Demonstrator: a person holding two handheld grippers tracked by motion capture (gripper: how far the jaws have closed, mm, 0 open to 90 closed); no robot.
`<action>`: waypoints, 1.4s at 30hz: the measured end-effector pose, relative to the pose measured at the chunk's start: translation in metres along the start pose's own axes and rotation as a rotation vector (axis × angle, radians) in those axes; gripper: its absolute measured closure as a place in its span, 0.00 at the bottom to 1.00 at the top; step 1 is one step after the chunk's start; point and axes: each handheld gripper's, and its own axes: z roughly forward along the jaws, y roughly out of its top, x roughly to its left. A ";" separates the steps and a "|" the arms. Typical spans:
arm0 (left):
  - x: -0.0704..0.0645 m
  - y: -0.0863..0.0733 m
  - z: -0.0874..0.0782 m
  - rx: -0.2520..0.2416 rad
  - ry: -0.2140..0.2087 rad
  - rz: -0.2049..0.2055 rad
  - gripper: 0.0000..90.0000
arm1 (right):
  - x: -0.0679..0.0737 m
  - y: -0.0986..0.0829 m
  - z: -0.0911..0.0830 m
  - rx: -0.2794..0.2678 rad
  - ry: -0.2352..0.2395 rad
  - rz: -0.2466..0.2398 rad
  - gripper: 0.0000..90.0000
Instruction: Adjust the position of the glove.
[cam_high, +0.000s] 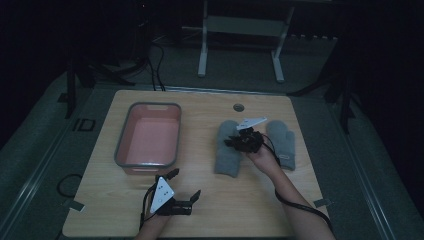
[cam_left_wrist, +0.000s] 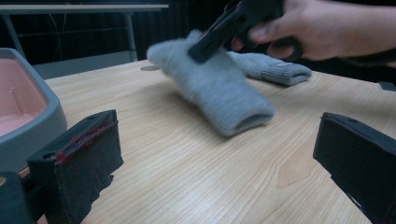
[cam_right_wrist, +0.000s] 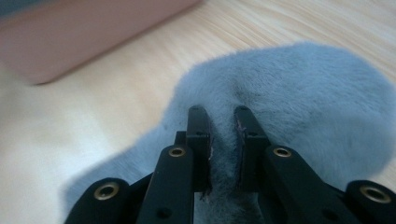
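Observation:
Two grey mittens lie on the wooden table right of centre: the left mitten (cam_high: 227, 147) and the right mitten (cam_high: 283, 141). My right gripper (cam_high: 239, 142) sits over the left mitten; in the right gripper view its jaws are pinched on a fold of the grey fleece (cam_right_wrist: 223, 154), so the right gripper (cam_right_wrist: 223, 116) is shut on that mitten. The left gripper view shows this mitten (cam_left_wrist: 219, 93) partly raised off the table under the right gripper (cam_left_wrist: 219, 35). My left gripper (cam_high: 185, 186) rests near the table's front edge, open, with nothing between its fingers (cam_left_wrist: 88, 163).
A pink tub with a grey rim (cam_high: 148, 135) stands left of centre, nothing visible inside; its rim (cam_left_wrist: 44, 112) is close to my left gripper. A round cable hole (cam_high: 238, 107) is at the table's back. Table legs (cam_high: 202, 45) stand beyond the far edge.

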 end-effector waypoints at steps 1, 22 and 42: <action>0.000 0.000 0.000 0.001 0.001 0.001 0.01 | 0.000 0.000 0.000 0.000 0.000 0.000 0.88; 0.000 0.000 0.000 -0.005 -0.002 -0.003 0.01 | 0.026 -0.052 -0.010 0.120 0.197 -0.098 0.82; -0.002 0.000 0.000 -0.007 -0.014 -0.003 0.01 | 0.026 -0.063 0.008 0.175 0.105 -0.091 0.31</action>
